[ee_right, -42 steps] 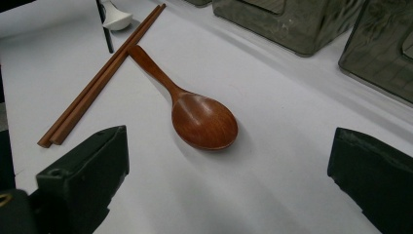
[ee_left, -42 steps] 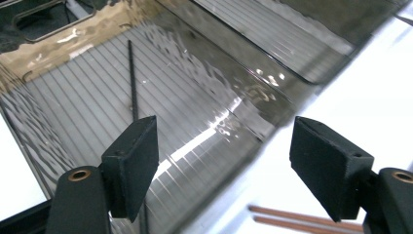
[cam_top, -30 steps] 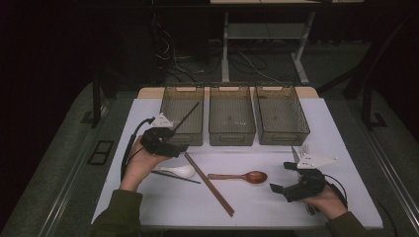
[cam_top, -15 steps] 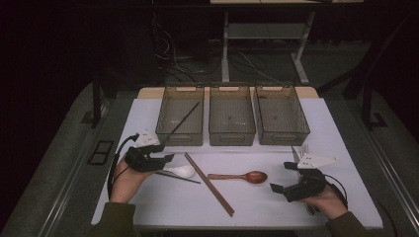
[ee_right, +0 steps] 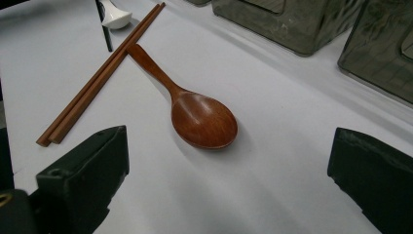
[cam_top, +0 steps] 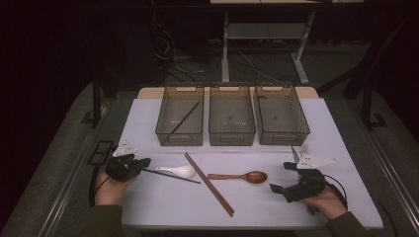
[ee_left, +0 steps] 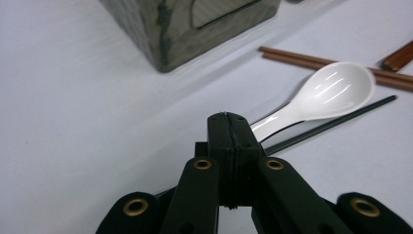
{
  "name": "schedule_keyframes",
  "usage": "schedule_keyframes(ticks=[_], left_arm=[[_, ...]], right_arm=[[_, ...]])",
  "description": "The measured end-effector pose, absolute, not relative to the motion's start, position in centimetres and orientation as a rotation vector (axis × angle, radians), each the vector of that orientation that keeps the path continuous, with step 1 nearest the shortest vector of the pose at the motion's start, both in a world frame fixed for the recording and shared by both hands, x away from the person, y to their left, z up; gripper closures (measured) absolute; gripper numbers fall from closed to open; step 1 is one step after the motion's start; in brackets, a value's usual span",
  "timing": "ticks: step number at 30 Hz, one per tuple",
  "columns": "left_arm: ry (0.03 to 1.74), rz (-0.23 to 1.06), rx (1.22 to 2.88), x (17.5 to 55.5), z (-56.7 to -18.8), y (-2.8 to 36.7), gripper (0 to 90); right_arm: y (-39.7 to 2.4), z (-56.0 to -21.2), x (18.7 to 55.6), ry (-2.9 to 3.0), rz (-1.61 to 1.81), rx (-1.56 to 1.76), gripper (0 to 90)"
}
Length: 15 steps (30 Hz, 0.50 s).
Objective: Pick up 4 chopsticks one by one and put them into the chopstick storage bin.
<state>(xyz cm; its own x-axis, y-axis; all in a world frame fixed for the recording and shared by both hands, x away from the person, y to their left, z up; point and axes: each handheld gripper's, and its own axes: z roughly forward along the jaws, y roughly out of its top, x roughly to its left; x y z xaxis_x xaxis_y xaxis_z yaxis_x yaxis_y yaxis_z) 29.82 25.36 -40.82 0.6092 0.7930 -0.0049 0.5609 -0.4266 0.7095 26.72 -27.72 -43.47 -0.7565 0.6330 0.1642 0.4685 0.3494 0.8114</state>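
Left tongs shut at the black chopstick's end, with a white spoon lying across it.

The left tongs [cam_top: 146,162] rest on the white table [cam_top: 148,210] in front of the left basket [cam_top: 179,137]. Their jaws have just been closing and now press together, where the near end of the black chopstick [cam_top: 173,176] meets the white spoon's [cam_top: 179,171] handle. Whether they pinch the stick, the handle or nothing cannot be told. The stick lies flat, pointing away to the right of that basket's front. A lift could drag or flip the spoon, or the thin stick could slip out and roll. The right tongs [cam_top: 280,177], jaws wide apart, hold nothing, far right of the basket near a wooden spoon [cam_top: 247,176].
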Motion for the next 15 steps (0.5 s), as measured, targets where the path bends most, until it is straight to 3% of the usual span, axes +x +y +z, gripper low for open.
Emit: schedule_keyframes(ticks=[15], left_arm=[[1.174,0.461,2.248,31.7,-43.4,26.7,88.7]], right_arm=[[-27.7,-43.5,26.8,2.432,1.365,1.007,1.3]])
